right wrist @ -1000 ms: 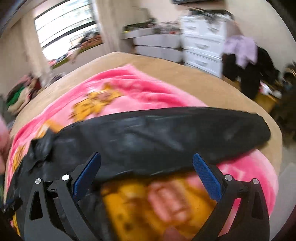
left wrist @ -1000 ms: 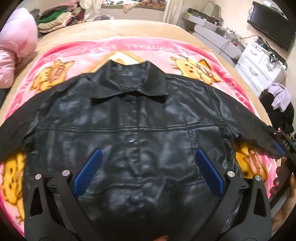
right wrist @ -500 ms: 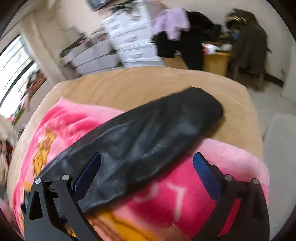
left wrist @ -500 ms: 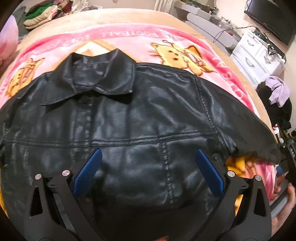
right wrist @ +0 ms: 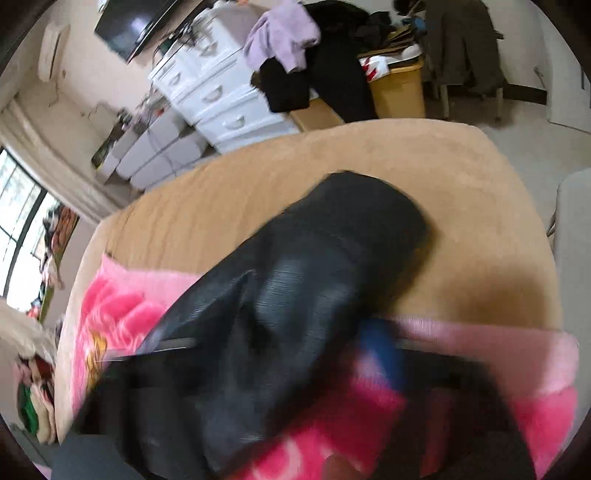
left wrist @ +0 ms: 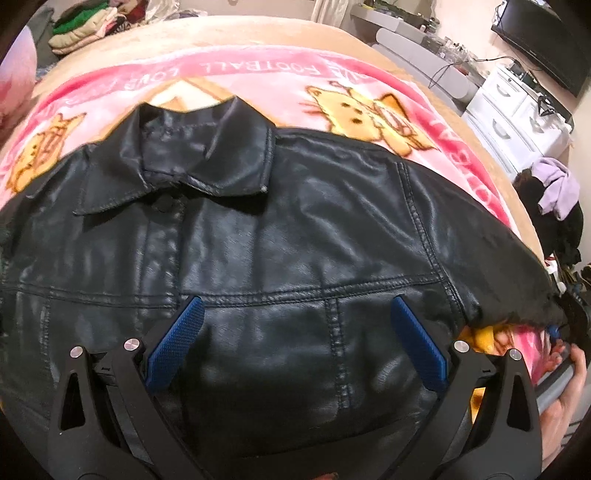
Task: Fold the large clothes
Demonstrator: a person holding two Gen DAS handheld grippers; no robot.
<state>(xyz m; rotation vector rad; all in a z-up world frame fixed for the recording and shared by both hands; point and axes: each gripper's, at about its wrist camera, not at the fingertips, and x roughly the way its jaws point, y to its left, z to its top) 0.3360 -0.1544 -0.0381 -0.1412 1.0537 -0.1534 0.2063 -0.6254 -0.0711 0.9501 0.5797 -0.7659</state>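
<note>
A black leather jacket (left wrist: pixel 280 236) lies flat, front up, on a pink cartoon blanket (left wrist: pixel 258 74). Its collar (left wrist: pixel 199 147) points away from me. My left gripper (left wrist: pixel 295 343) is open and hovers over the jacket's lower front, holding nothing. The jacket's right sleeve (right wrist: pixel 332 258) reaches onto the tan bed cover (right wrist: pixel 332 162). In the blurred right wrist view my right gripper (right wrist: pixel 280 354) sits at the sleeve; one blue pad (right wrist: pixel 380 354) shows at the sleeve's near edge, and I cannot tell how its jaws stand. It also shows at the right edge of the left wrist view (left wrist: pixel 565 325).
White drawers (right wrist: pixel 218 96) with a lilac garment (right wrist: pixel 284 33) and dark clothes stand past the bed's right side. A yellow box (right wrist: pixel 399 88) and a TV (left wrist: pixel 543 40) are there. Folded clothes (left wrist: pixel 81 33) are piled at the far left.
The left gripper has drifted slightly over the jacket front. The right gripper has swung down onto the sleeve, which now fills its view; its fingers are blurred with motion.
</note>
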